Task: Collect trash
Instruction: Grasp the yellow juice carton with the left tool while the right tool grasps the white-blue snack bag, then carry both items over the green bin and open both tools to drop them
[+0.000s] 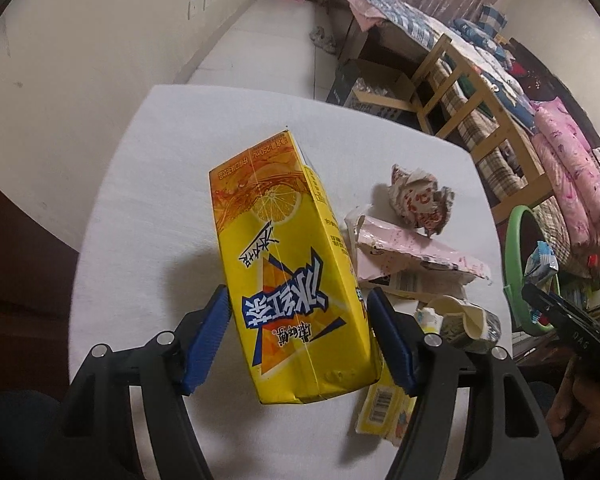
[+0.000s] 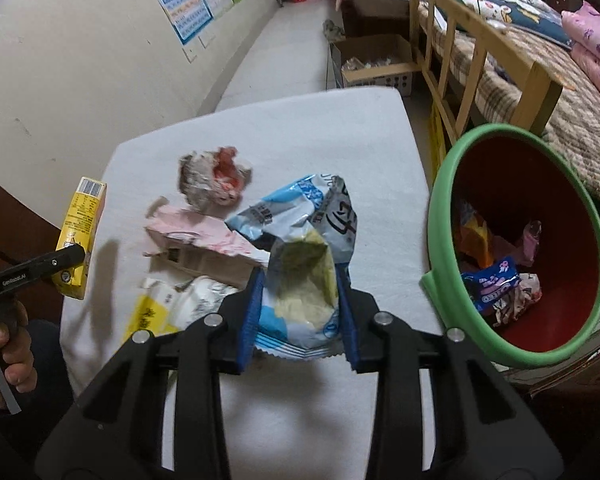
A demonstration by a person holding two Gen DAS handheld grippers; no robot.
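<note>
My left gripper [image 1: 298, 294] is shut on a yellow iced-tea carton [image 1: 284, 240], which hangs tilted above the white table [image 1: 148, 200] and casts a shadow on it. The carton [image 2: 82, 232] also shows at the left of the right wrist view. A crumpled blue-and-white snack bag [image 2: 300, 220] sits between the blue pads of my right gripper [image 2: 300, 276], shut on it and raised off the table. A green-rimmed bin [image 2: 440, 220] with a red inside stands just right of the table and holds several wrappers.
On the table lie a crumpled red-and-white paper ball [image 2: 214, 180], a flattened pink carton [image 2: 196, 240], a white-and-yellow wrapper [image 2: 168, 304] and a squashed paper cup [image 1: 460, 320]. A wooden-framed bed [image 2: 500, 60] and an open cardboard box [image 2: 372, 60] stand beyond.
</note>
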